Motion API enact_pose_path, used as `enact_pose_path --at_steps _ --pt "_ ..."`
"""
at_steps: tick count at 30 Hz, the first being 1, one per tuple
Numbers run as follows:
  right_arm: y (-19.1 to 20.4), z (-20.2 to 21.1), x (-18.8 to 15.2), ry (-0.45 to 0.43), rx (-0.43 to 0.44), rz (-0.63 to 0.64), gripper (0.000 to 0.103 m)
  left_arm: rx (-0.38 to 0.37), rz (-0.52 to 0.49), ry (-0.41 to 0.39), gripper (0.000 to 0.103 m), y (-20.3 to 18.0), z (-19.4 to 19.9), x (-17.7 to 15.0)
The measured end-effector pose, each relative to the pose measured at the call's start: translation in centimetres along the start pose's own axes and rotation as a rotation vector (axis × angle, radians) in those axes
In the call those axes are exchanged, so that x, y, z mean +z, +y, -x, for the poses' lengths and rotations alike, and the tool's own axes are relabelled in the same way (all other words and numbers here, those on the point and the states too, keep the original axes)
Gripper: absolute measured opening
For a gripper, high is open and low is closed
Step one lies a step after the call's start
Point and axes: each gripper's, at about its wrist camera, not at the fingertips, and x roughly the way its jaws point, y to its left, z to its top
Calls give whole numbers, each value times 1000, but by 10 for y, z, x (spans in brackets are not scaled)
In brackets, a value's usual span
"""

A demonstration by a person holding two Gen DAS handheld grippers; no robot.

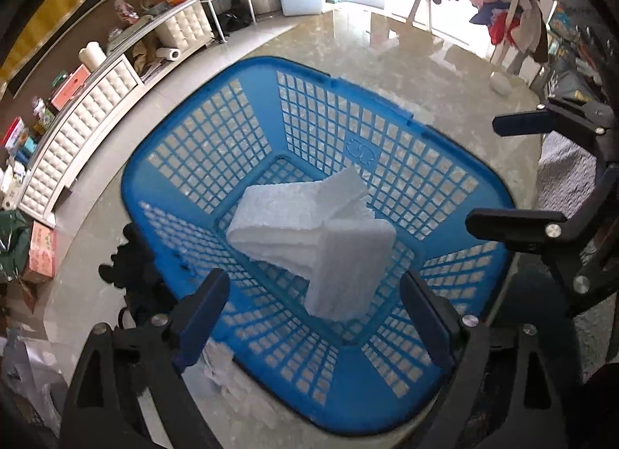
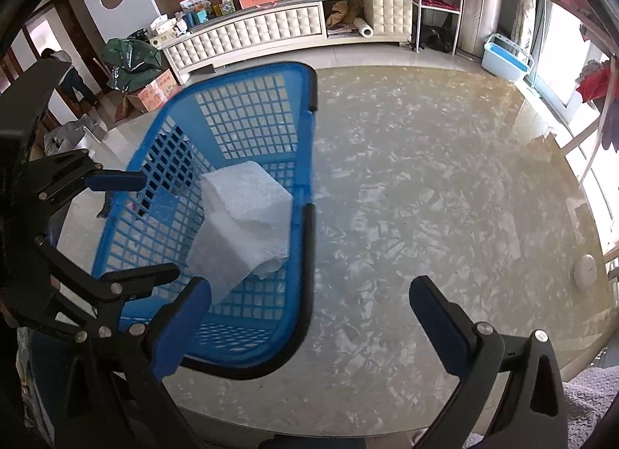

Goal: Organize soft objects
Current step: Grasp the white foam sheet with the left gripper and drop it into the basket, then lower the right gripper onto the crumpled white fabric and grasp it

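While both tools gape empty, white foam pieces (image 1: 313, 240) lie crossed in blue basket (image 1: 387, 151), long axes diagonal.

Marbled table (image 2: 425, 185) — blue basket (image 2: 301, 120) atop

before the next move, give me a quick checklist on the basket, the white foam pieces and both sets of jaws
1. White foam pieces inside the blue basket: ok, they lie on its floor.
2. Left gripper released: ok, jaws wide open, nothing between them, above the basket.
3. Right gripper free: ok, jaws open and empty over the table.
4. Basket fully on the table: cannot tell, its near corner sits close to the edge.
5. More soft items to pick: cannot tell; a grey fabric shows at the near edge, and crumpled white material lies beside the basket.
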Motion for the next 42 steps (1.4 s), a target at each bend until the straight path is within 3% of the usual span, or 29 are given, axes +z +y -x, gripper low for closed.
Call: enact_pose_path --at_steps 3,5,14,25,42 --pt "7 9 0 -14 -3 8 103 -9 36 -20 94 1 14 -8" --pt "12 14 -1 -21 -4 15 103 -17 66 -37 103 4 26 -13" --pt "49 31 -4 -41 8 71 103 10 185 -81 103 17 71 -53" --pt "112 36 -3 -40 50 163 103 94 294 -133 103 40 120 -120" --pt "221 -8 -12 36 75 294 103 109 471 -125 103 101 131 -218"
